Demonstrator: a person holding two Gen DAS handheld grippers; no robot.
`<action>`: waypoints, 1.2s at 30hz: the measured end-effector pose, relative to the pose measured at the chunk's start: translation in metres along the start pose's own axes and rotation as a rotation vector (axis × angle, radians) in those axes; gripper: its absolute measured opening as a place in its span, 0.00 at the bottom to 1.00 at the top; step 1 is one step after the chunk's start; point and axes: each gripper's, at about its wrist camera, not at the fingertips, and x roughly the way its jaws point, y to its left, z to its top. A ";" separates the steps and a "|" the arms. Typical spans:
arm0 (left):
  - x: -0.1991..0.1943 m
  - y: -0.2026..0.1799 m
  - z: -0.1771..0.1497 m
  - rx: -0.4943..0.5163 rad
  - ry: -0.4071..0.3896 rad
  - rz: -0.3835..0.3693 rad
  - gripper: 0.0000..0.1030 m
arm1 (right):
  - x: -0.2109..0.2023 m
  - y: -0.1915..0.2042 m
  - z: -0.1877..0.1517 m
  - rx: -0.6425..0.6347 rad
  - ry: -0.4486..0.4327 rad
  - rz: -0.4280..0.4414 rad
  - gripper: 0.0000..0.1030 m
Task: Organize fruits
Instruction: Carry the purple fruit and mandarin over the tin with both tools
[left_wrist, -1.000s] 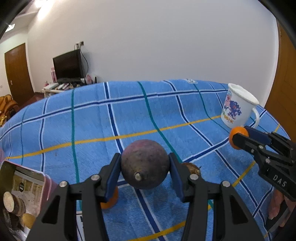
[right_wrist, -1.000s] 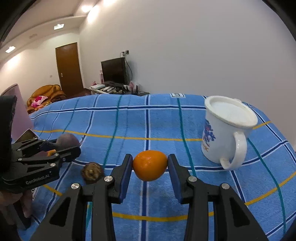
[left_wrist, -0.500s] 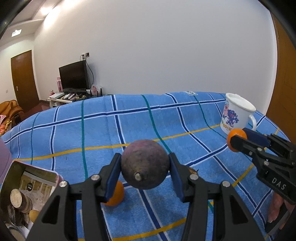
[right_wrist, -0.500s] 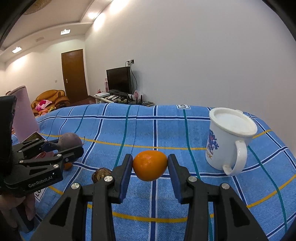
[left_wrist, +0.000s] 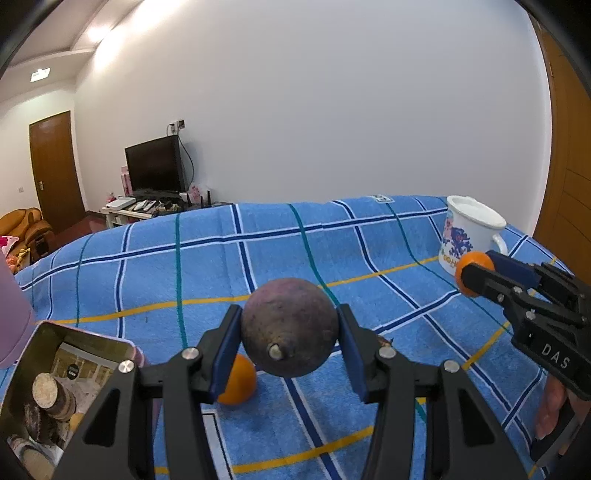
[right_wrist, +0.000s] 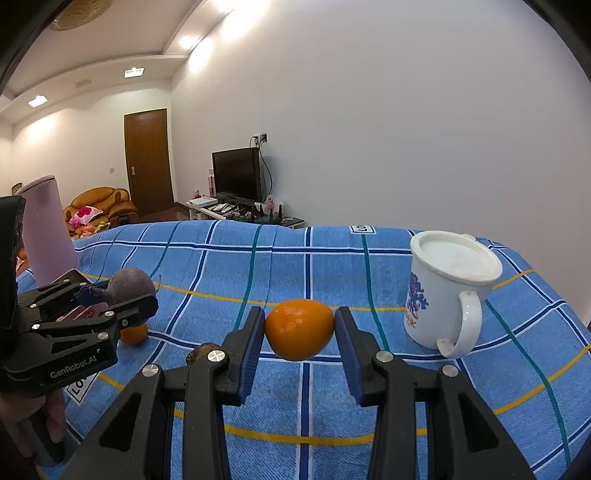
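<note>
Nearest the left wrist camera: left gripper (left_wrist: 290, 345), blue pads pinching a round purple fruit (left_wrist: 290, 326), stem end toward the lens, held clear above the blue plaid cloth (left_wrist: 207, 266). Low at the left edge, an open metal tin (left_wrist: 48, 387) holding round brown pieces. Just beyond the left pad, a small orange (left_wrist: 238, 382) resting on the cloth, partly hidden by the finger. Behind the right finger, a brown wrinkled fruit (right_wrist: 201, 352), mostly covered in both views.

Nearest the right wrist camera: right gripper (right_wrist: 299, 332), pads clamped on an orange citrus fruit (right_wrist: 299, 329), lifted off the cloth. Seen from the left wrist too, at the right edge, same orange citrus at its tips, fingertips of a hand (left_wrist: 552, 406) on the handle below.

Farther right, a white lidded mug (right_wrist: 447, 291) with a cartoon print, upright on the cloth, handle toward the camera. At far left, a pink tumbler (right_wrist: 46, 232), upright.

Beyond the cloth: a dark television (right_wrist: 236, 173) on a low stand against the white wall, a brown door (right_wrist: 147, 158), an orange sofa (right_wrist: 99, 206).
</note>
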 end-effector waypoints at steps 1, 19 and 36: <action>-0.001 0.001 -0.001 -0.002 -0.002 0.000 0.51 | 0.000 0.000 0.000 0.000 -0.005 0.001 0.40; -0.032 0.016 -0.015 0.014 0.030 0.031 0.51 | 0.000 0.032 0.001 -0.053 0.016 0.076 0.40; -0.097 0.080 -0.022 -0.039 -0.016 0.121 0.51 | -0.015 0.110 0.020 -0.096 -0.001 0.262 0.40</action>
